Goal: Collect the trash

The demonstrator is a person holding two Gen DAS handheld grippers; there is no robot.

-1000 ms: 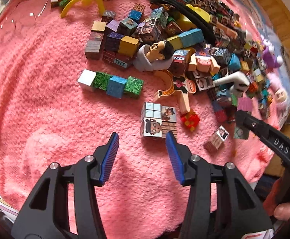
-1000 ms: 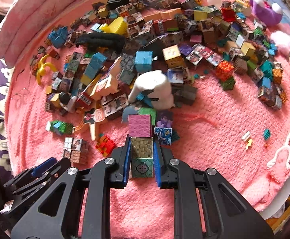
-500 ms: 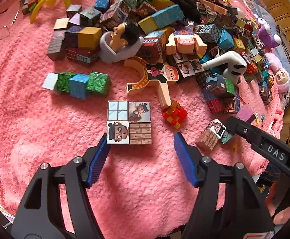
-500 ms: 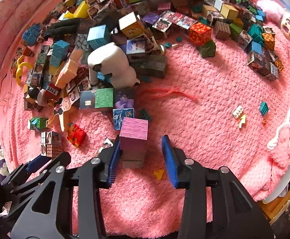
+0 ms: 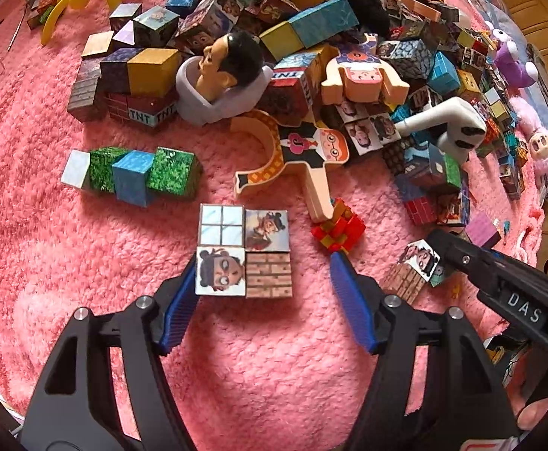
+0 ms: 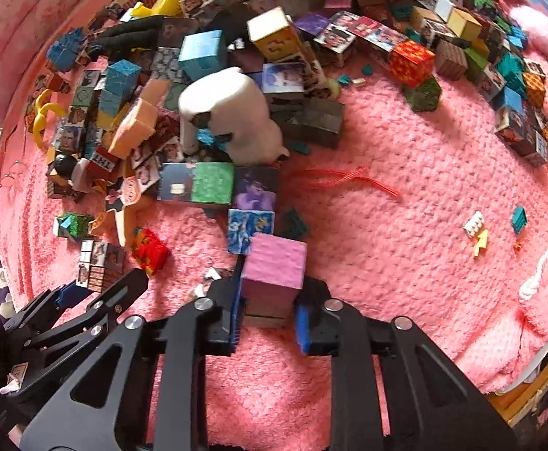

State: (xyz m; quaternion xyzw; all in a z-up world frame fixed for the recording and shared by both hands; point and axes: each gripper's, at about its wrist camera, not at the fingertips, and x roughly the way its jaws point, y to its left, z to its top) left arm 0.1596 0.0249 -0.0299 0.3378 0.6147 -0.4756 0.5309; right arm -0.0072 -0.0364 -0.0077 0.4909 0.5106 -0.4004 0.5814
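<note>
Pink fuzzy blanket [image 5: 48, 248]; wooden floor [image 5: 529, 7] beyond it.

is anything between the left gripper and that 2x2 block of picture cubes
No. The left gripper is open with the 2x2 block already at its mouth; one finger sits beside the block's corner. Only pink blanket lies around it.

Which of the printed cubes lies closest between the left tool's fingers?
The two-by-two cube slab with window, brick and two face prints. It sits at the open left tool's fingertips, one pad beside its face-print corner. The green-and-blue row lies farther off.
</note>
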